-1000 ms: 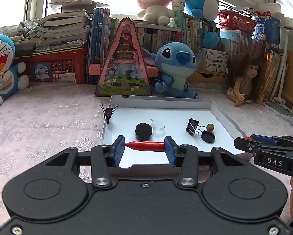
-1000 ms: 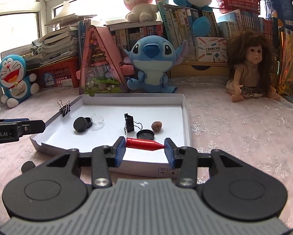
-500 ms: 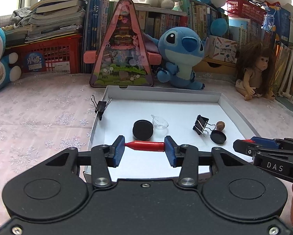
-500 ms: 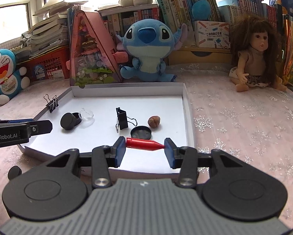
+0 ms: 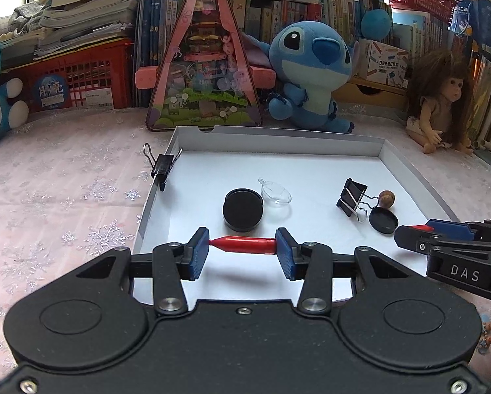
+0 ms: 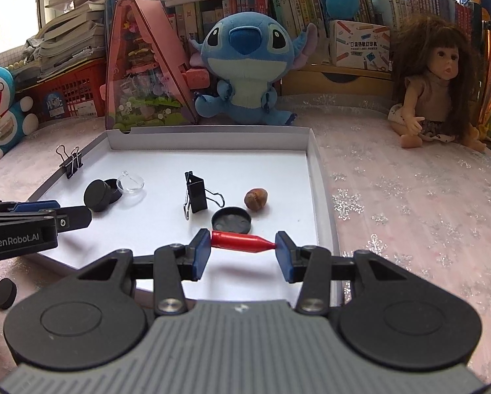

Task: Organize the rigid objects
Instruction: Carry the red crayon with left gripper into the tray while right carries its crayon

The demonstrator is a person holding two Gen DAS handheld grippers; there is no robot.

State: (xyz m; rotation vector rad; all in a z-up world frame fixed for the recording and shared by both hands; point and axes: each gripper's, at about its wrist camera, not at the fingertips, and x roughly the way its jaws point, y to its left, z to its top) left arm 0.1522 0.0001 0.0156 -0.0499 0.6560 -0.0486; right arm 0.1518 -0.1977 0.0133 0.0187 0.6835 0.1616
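1. Left gripper [image 5: 242, 246] is clamped end to end on a red bullet-shaped piece [image 5: 245, 245], held level over the near left part of the white tray [image 5: 278, 144]. From the right wrist view it is seen side-on, and its load is hidden.
2. On the cloth left of the tray lies a small black disc [image 6: 5, 294].
3. A binder clip [image 5: 161, 165] grips the tray's left rim.
4. Inside the tray, from left: round black tin [image 5: 243, 210], clear dome [image 5: 276, 192] touching it, second binder clip [image 5: 352, 197], black lid [image 5: 382, 220], and just beyond it a brown nut [image 5: 386, 198].
5. Right gripper [image 6: 243, 246] pinches a second red piece [image 6: 242, 239] over the tray's near right part.
6. Both gripper bodies hide the tray's near rim.
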